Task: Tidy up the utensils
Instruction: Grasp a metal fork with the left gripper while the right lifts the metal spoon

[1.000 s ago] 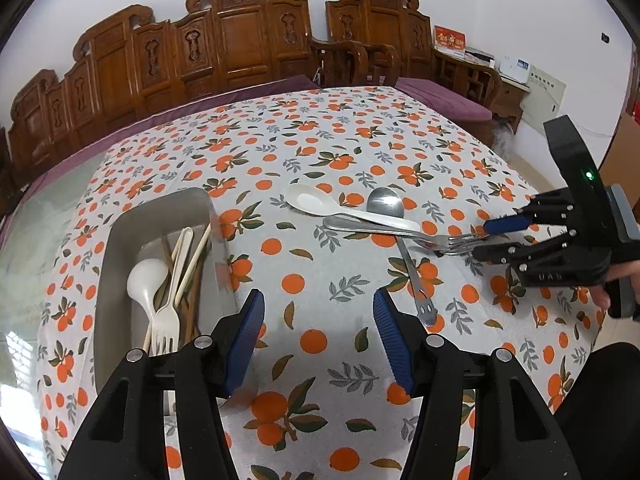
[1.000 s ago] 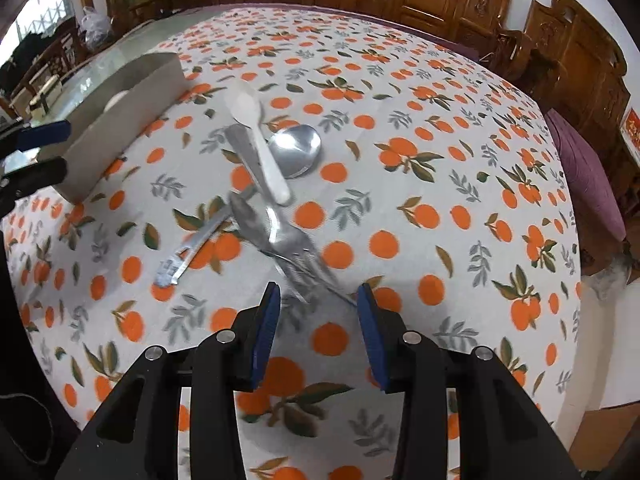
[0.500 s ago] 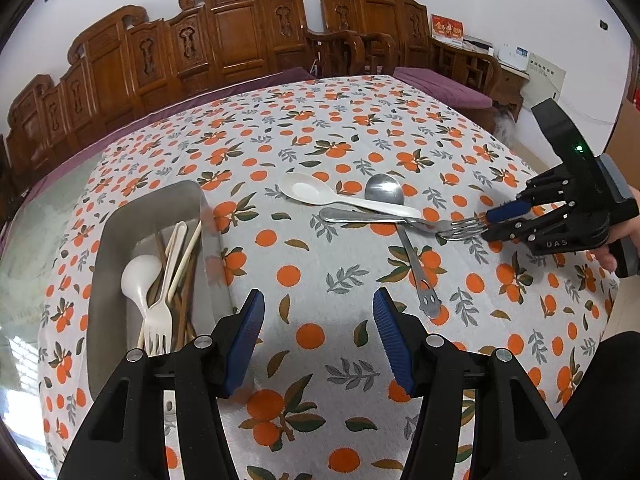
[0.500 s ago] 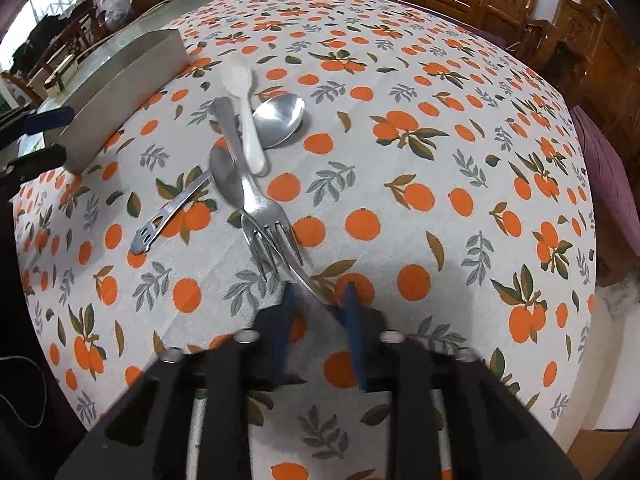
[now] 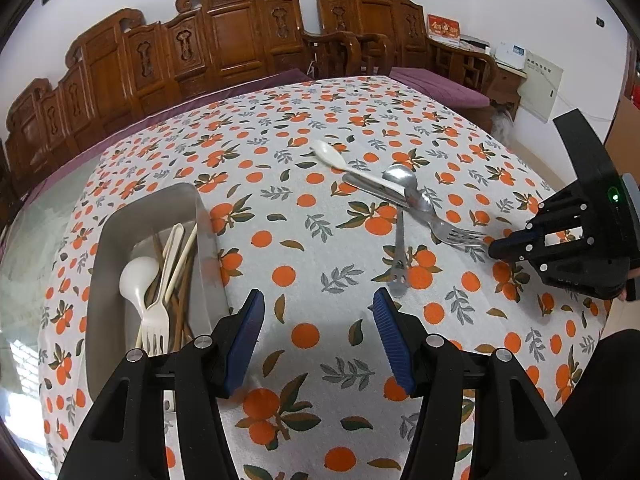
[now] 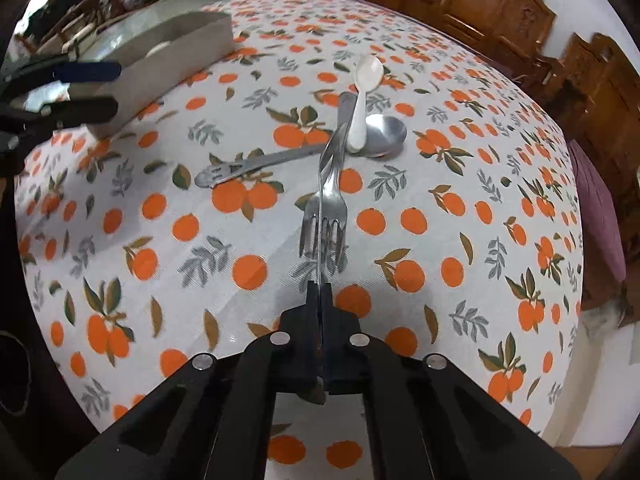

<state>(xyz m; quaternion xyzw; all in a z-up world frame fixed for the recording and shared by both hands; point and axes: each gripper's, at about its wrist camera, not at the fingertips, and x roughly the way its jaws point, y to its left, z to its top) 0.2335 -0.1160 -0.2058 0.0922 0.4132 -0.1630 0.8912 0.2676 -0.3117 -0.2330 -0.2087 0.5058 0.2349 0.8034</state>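
My right gripper (image 6: 319, 292) is shut on the tine end of a metal fork (image 6: 325, 216), seen edge-on; a second metal fork (image 6: 338, 222) lies flat beside it. In the left wrist view the right gripper (image 5: 496, 249) meets the forks (image 5: 456, 235) at the table's right. A white spoon (image 6: 362, 96) lies across a metal spoon (image 6: 384, 132), whose handle (image 6: 248, 166) points left. My left gripper (image 5: 318, 336) is open and empty, low over the cloth, beside the grey tray (image 5: 188, 200), which holds a white spoon (image 5: 138, 276), a white fork (image 5: 156, 320) and chopsticks.
The round table has an orange-print cloth (image 5: 280, 152). Carved wooden chairs (image 5: 224, 40) line its far side. A purple cushion (image 5: 440, 88) and a wall box (image 5: 538, 80) sit at the right. The tray (image 6: 172, 52) stands left in the right wrist view.
My right gripper has moved onto the fork tines and shut on them. The forks and the spoons have swung around on the cloth. My left gripper has stayed open beside the tray.
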